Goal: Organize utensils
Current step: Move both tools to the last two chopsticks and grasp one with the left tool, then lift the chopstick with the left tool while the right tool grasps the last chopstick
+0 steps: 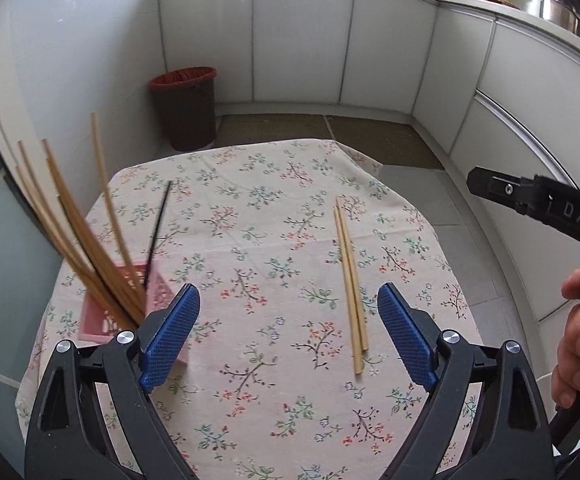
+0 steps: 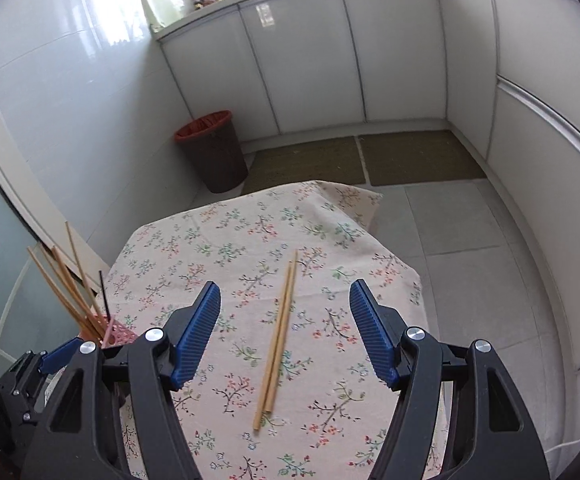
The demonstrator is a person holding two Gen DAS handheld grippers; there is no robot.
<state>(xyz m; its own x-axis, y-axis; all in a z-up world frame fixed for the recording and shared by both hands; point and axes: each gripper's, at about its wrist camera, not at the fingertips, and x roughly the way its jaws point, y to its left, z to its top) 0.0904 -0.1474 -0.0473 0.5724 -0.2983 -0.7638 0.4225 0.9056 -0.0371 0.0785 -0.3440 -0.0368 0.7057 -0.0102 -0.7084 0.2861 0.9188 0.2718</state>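
Note:
Two wooden chopsticks (image 1: 350,280) lie side by side on the floral tablecloth (image 1: 250,232); they also show in the right wrist view (image 2: 278,336). A pink slotted holder (image 1: 130,312) at the table's left edge holds several wooden chopsticks (image 1: 70,224) and one black stick (image 1: 158,232), all leaning; it also shows in the right wrist view (image 2: 118,334). My left gripper (image 1: 290,312) is open and empty, just right of the holder. My right gripper (image 2: 286,312) is open and empty, hovering above the two loose chopsticks, which lie between its jaws.
A brown bin with a red liner (image 1: 184,108) stands on the floor beyond the table, also in the right wrist view (image 2: 212,152). White cabinets (image 1: 302,36) line the back and right. Two floor mats (image 2: 362,158) lie before them. The right gripper's body (image 1: 538,204) shows at the right.

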